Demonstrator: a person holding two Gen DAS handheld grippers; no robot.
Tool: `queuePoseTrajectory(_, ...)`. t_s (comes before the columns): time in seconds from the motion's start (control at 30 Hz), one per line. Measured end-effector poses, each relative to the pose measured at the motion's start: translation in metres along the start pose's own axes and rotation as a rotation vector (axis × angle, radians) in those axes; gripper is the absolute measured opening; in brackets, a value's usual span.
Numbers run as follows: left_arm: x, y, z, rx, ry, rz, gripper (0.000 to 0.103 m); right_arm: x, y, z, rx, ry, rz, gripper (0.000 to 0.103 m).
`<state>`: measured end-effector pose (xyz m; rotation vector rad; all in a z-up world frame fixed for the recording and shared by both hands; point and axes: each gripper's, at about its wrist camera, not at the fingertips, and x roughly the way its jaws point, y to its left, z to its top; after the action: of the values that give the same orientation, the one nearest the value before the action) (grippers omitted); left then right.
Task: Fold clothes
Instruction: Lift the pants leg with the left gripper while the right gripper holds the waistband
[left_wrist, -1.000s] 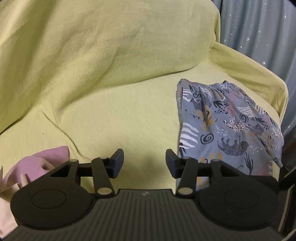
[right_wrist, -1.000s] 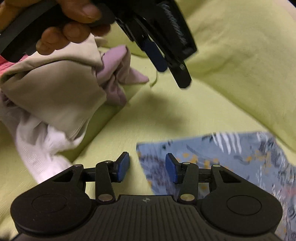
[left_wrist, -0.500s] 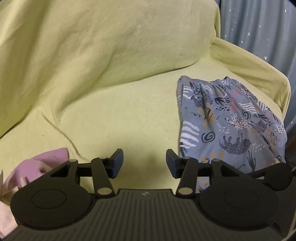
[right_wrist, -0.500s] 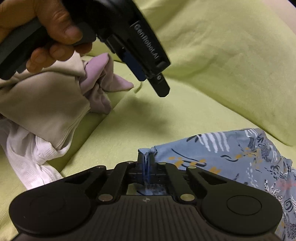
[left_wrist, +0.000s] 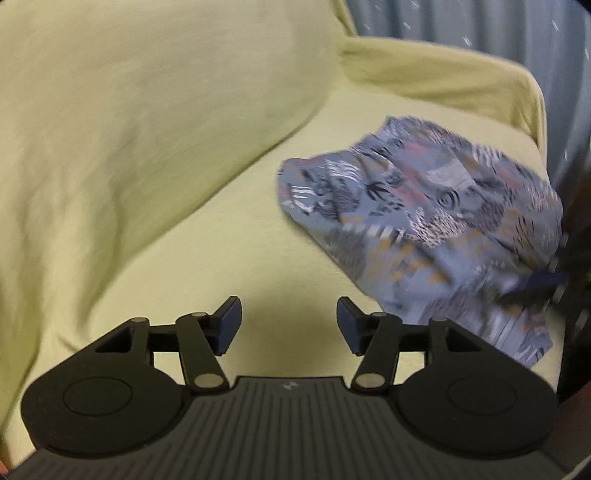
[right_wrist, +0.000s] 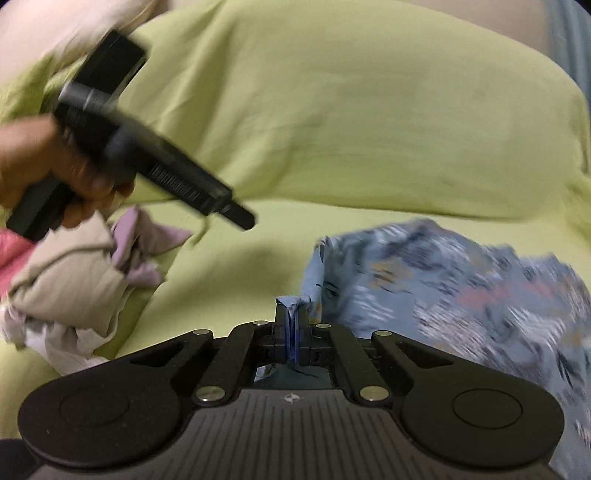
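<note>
A blue-grey patterned garment (left_wrist: 424, 221) lies bunched on the right of the yellow-green sofa seat (left_wrist: 221, 258). My right gripper (right_wrist: 291, 328) is shut on a corner of the patterned garment (right_wrist: 443, 295), which lifts off the seat and trails to the right. My left gripper (left_wrist: 288, 325) hovers over bare seat to the left of the garment; its jaws are opening and nothing is between them. In the right wrist view a hand (right_wrist: 44, 166) holds the left gripper's body at the upper left, above the seat.
A pile of other clothes (right_wrist: 74, 280), beige, mauve, white and pink, lies at the left end of the sofa. The sofa back (right_wrist: 351, 110) rises behind, and an armrest (left_wrist: 480, 92) with a starred curtain (left_wrist: 480, 29) bounds the right side.
My right gripper closed on the garment's corner and lifted it, bunching the cloth. My left gripper swung right, away from the clothes pile, with its jaws a little wider.
</note>
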<state>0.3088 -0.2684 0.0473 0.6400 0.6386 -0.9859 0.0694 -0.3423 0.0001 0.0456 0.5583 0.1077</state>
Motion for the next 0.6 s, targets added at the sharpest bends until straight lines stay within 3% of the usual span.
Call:
queuePoseTrajectory(0.13, 0.008, -0.03, 0.016, 0.113, 0.036, 0.032, 0.052, -0.028, -0.04, -0.007, 0.112, -0.028, -0.011, 0.001)
queuePoseTrajectory(0.23, 0.012, -0.058, 0.03, 0.251, 0.048, 0.081, 0.054, -0.042, -0.064, -0.012, 0.176, -0.049, 0.002, 0.001)
queuePoseTrajectory(0.5, 0.048, -0.094, 0.07, 0.496, 0.085, 0.147, 0.061, -0.056, -0.104, -0.02, 0.26, -0.048, 0.068, 0.001)
queuePoseTrajectory(0.6, 0.074, -0.103, 0.07, 0.757, 0.077, 0.195, 0.061, -0.06, -0.11, -0.024, 0.275, -0.03, 0.1, 0.001)
